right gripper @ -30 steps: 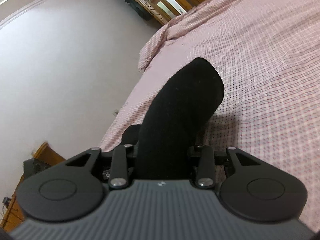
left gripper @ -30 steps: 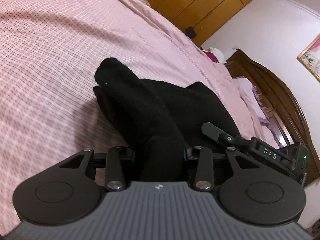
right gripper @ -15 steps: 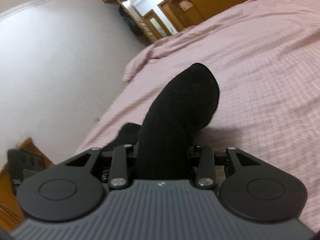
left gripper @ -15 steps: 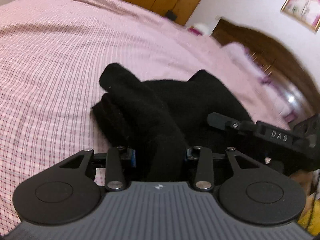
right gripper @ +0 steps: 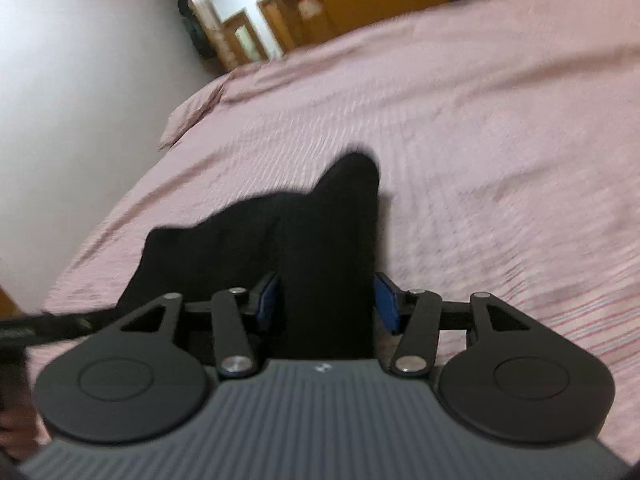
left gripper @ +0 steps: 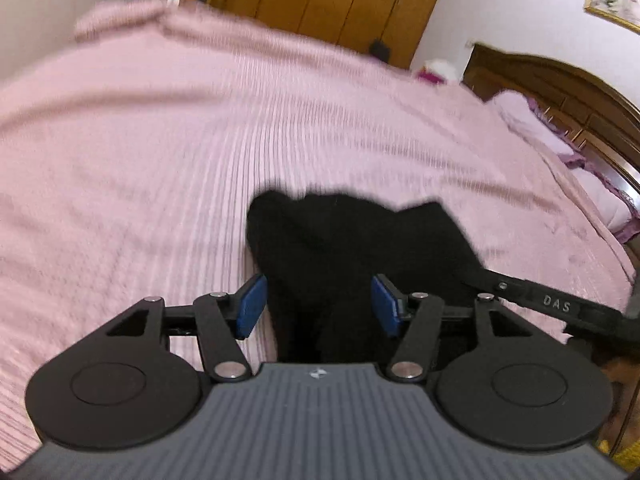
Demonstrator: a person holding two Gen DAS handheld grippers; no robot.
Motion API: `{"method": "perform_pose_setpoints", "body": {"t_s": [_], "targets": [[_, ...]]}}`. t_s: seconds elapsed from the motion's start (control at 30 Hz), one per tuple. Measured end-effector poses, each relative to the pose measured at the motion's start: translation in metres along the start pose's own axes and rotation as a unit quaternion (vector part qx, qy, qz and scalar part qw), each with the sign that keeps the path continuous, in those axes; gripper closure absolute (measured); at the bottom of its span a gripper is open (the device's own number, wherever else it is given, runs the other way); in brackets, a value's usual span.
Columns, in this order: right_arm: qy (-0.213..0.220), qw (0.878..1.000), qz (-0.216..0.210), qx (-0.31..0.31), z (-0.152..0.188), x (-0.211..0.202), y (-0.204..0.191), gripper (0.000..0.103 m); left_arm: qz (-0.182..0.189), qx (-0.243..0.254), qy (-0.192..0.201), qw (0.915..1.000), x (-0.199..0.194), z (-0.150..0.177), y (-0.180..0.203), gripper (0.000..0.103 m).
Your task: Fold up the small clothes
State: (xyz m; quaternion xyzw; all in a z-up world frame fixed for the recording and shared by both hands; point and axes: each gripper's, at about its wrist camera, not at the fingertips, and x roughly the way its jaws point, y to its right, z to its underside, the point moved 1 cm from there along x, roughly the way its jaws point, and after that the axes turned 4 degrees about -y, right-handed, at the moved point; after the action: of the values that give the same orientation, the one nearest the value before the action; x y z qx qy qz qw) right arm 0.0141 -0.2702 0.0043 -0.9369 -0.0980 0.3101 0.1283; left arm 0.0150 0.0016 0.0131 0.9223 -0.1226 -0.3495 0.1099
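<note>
A small black knit garment [left gripper: 352,240] lies bunched on the pink checked bedsheet [left gripper: 160,160]. My left gripper [left gripper: 318,306] straddles its near end, and its jaws are opening. The blue pads [left gripper: 252,306] stand just off the cloth, which still runs between them. In the right wrist view a long black fold of the garment [right gripper: 332,232] runs up between the fingers of my right gripper [right gripper: 327,298]. Those jaws are opening too, and their blue pads [right gripper: 386,300] show beside the cloth. The two grippers are close side by side.
The bedsheet [right gripper: 500,140] spreads wide ahead of both grippers. A wooden headboard [left gripper: 568,92] and a pale pillow [left gripper: 532,120] are at the right, and wooden wardrobes [left gripper: 340,0] stand behind the bed. The bed's edge and a white wall [right gripper: 80,100] lie left in the right wrist view.
Both grippers have swung level across the bed and rolled. Their jaws, shut on the black garment before, have spread so the blue pads now show. The raised cloth has sunk lower.
</note>
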Motion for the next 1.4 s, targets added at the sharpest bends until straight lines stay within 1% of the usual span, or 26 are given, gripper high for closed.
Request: {"method": "perform_pose_setpoints", "body": {"t_s": [0.03,0.1,0.13,0.17,0.2,0.27,0.33,0.4,0.43,0.5,0.6,0.7,0.77,0.9,1.03,1.13,1.2,1.3,1.4], "targets": [[0.022,1.0,0.012,-0.015,-0.004,-0.006,-0.004,0.049,-0.008,0.007,0.012,0.9999,-0.004,-0.005,0.006,0.04],[0.048,0.998,0.011,-0.032,-0.013,-0.01,-0.007,0.05,-0.012,0.011,0.022,0.9996,-0.007,-0.014,0.014,0.041],[0.052,0.998,0.001,-0.036,-0.018,-0.007,-0.008,0.056,-0.005,0.013,0.024,0.9996,-0.003,-0.019,0.018,0.042],[0.05,0.998,-0.014,-0.039,-0.022,0.0,-0.008,0.066,-0.003,0.017,0.021,0.9996,0.005,-0.021,0.022,0.042],[0.047,0.998,-0.024,-0.041,-0.023,0.006,-0.009,0.07,-0.002,0.021,0.017,0.9996,0.014,-0.022,0.026,0.045],[0.037,0.998,-0.036,-0.048,-0.024,0.022,-0.012,0.076,-0.002,0.027,0.007,0.9996,0.034,-0.023,0.029,0.047],[0.023,0.998,-0.022,-0.059,-0.022,0.04,-0.015,0.077,-0.029,0.028,-0.003,0.9992,0.059,-0.022,0.027,0.048],[0.005,0.998,0.006,-0.065,-0.018,0.059,-0.012,0.081,-0.065,0.031,-0.006,0.9974,0.077,-0.015,0.019,0.047],[-0.002,0.998,0.011,-0.065,-0.017,0.069,-0.013,0.081,-0.072,0.03,-0.003,0.9969,0.083,-0.013,0.014,0.046],[-0.011,0.998,0.01,-0.058,-0.015,0.08,-0.008,0.081,-0.065,0.026,0.004,0.9975,0.086,-0.009,0.008,0.046],[-0.015,0.998,0.009,-0.057,-0.017,0.08,-0.01,0.081,-0.062,0.028,0.005,0.9977,0.08,-0.009,0.007,0.046],[-0.009,0.999,0.006,-0.053,-0.018,0.06,-0.014,0.08,-0.06,0.032,0.001,0.9977,0.063,-0.009,0.009,0.046],[-0.004,0.999,-0.004,-0.052,-0.019,0.042,-0.016,0.075,-0.054,0.041,-0.004,0.9977,0.049,-0.009,0.013,0.046],[-0.008,0.998,-0.013,-0.068,-0.012,0.002,-0.021,0.075,-0.056,0.058,-0.02,0.9966,0.019,-0.001,0.017,0.046],[-0.022,0.997,-0.021,-0.069,0.007,-0.03,-0.022,0.075,-0.055,0.056,-0.039,0.9962,-0.006,0.014,0.021,0.046],[-0.038,0.997,-0.022,-0.068,0.025,-0.043,-0.023,0.075,-0.057,0.046,-0.057,0.9957,-0.015,0.027,0.021,0.046],[-0.049,0.996,-0.015,-0.074,0.039,-0.044,-0.023,0.075,-0.055,0.043,-0.066,0.9954,-0.012,0.036,0.016,0.046],[-0.065,0.995,0.001,-0.078,0.057,-0.033,-0.022,0.076,-0.064,0.033,-0.083,0.994,0.0,0.052,0.007,0.046],[-0.062,0.996,0.002,-0.067,0.064,-0.027,-0.017,0.076,-0.06,0.014,-0.082,0.9947,0.006,0.058,0.0,0.045]]}}
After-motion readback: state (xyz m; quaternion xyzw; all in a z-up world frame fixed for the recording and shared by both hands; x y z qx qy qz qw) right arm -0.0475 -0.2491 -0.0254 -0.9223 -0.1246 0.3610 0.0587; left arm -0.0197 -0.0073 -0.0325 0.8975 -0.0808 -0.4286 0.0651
